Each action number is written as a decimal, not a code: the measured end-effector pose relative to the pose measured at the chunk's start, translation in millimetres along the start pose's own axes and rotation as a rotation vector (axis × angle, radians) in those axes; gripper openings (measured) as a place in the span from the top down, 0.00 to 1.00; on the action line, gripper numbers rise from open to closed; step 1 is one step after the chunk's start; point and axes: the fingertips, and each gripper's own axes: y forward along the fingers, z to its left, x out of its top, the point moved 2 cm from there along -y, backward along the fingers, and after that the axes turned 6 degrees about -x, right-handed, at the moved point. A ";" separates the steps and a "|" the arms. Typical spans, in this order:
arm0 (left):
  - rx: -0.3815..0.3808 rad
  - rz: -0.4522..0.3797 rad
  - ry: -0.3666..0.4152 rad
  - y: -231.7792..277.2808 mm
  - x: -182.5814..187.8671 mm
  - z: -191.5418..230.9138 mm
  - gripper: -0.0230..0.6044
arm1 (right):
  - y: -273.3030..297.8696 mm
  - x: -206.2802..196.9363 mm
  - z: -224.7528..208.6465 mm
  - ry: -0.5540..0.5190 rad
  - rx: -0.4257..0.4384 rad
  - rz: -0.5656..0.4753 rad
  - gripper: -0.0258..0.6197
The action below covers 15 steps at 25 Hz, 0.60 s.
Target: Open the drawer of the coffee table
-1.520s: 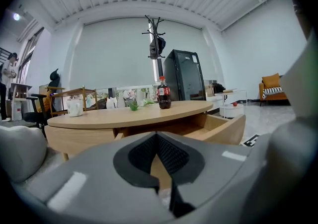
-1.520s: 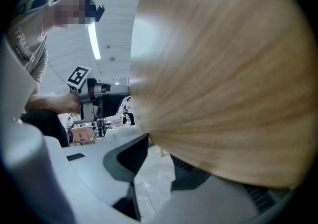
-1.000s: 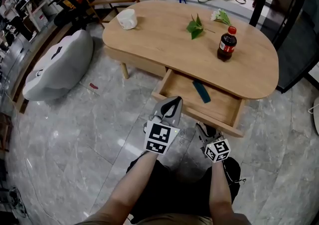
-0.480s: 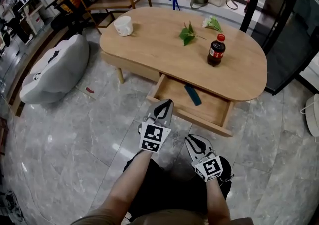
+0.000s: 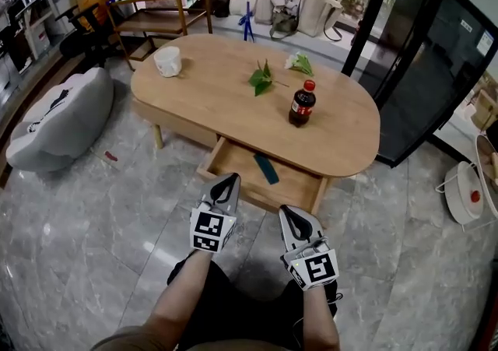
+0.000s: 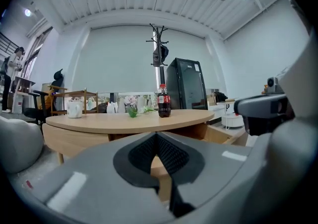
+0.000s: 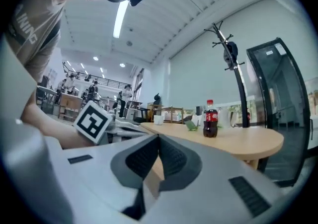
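Head view: drawer (image 5: 264, 174) out; our left claw (image 5: 228, 180) together, empty, right claw (image 5: 289, 213) just closed on nothing; knee bump cd tip bottle (image 5: 302, 103).

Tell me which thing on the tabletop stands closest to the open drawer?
The cola bottle, dark with a red cap. The green sprig and white flower lie farther back; the white cup sits at the left end.

An open-plan office with a lounge corner: polished grey stone-tile floor (image 5: 93, 209), an oval wooden table (image 5: 226, 100), a grey beanbag (image 5: 54, 120), tote bags (image 5: 311, 11) along the wall, a coat stand (image 6: 159, 54), a black glass-door cabinet (image 5: 424, 69), and, under ceiling strip lights (image 7: 119, 19), distant desks with people (image 7: 69, 96).
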 end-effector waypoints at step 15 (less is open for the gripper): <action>0.038 -0.059 0.075 6.5 23.6 -2.8 0.97 | 35.5 -5.4 -60.2 -0.037 -0.210 0.031 0.95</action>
